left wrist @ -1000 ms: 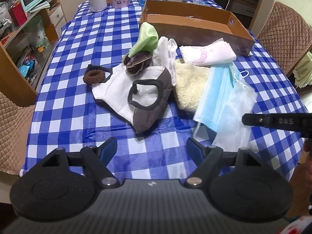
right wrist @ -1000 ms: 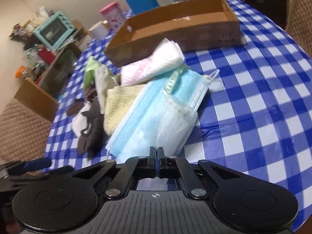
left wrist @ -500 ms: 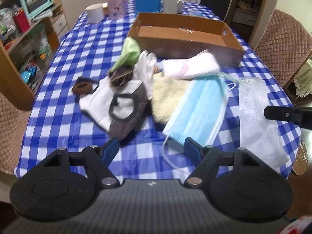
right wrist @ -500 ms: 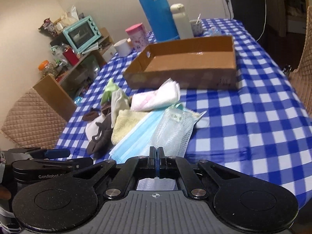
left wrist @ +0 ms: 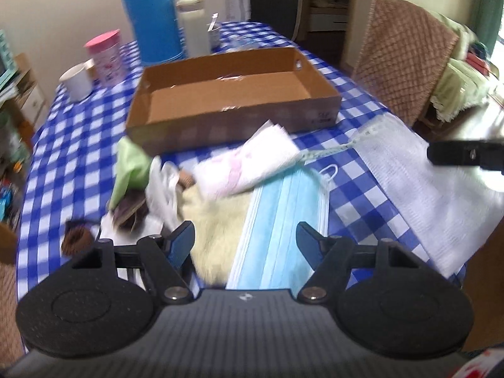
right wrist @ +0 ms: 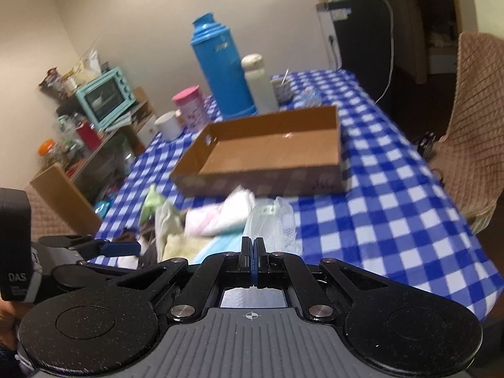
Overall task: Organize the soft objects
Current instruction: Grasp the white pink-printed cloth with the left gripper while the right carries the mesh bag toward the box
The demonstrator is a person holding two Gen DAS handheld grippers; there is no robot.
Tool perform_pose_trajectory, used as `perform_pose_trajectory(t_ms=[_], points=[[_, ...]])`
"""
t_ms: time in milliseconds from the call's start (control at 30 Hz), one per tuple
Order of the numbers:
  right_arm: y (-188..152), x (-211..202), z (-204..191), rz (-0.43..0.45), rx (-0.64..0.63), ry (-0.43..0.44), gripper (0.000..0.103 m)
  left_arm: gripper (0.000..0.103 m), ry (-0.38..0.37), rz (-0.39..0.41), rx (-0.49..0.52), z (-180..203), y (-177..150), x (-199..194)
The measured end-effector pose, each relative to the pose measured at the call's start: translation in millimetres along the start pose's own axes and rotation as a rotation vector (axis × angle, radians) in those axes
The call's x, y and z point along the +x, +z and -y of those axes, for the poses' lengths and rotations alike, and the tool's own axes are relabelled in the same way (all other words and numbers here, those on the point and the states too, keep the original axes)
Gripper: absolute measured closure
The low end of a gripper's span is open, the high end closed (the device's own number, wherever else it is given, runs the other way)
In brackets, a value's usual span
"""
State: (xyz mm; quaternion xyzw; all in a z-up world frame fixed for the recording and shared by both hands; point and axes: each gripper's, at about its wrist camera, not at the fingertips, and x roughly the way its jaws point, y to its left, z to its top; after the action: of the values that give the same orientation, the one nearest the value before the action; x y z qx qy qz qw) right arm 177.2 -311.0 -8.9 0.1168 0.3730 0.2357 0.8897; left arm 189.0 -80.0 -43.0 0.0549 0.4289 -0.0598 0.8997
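On near-right table side: white mesh bag [left wrist: 438, 189], lifted, pinched in right gripper [right wrist: 253, 253], jaws fully closed on it. Left gripper [left wrist: 245, 239]: jaws wide apart, holding nothing, over blue mask [left wrist: 280, 223]. Advice: carry clear over cardboard box [left wrist: 233, 94] near wall, trailing end too, before release.

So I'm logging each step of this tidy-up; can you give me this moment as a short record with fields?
Held item: white mesh mask, lifted off the pile
Right tongs: shut on the white mesh mask
Left tongs: open, above the blue mask
Cardboard box: nothing visible inside
Pile in front of box: pink-white cloth, cream towel, green cloth, brown hair tie
Surface: blue checked tablecloth
Behind box: blue flask, white bottle, pink jar, white cup
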Motion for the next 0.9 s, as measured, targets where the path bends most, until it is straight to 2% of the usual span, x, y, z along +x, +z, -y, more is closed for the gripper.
perform_pose_trajectory(t_ms=[400,900], points=[[17.7,-10.6,-12.3,0.083,0.005,-0.071,0.103,0.034,-0.063,0.019,0.115,-13.2,25.9,36.2],[42.5,21.9,29.8,0.043,0.009,-0.041,0.103,0.034,-0.002,-0.03,0.249,0.0,34.8,96.7]])
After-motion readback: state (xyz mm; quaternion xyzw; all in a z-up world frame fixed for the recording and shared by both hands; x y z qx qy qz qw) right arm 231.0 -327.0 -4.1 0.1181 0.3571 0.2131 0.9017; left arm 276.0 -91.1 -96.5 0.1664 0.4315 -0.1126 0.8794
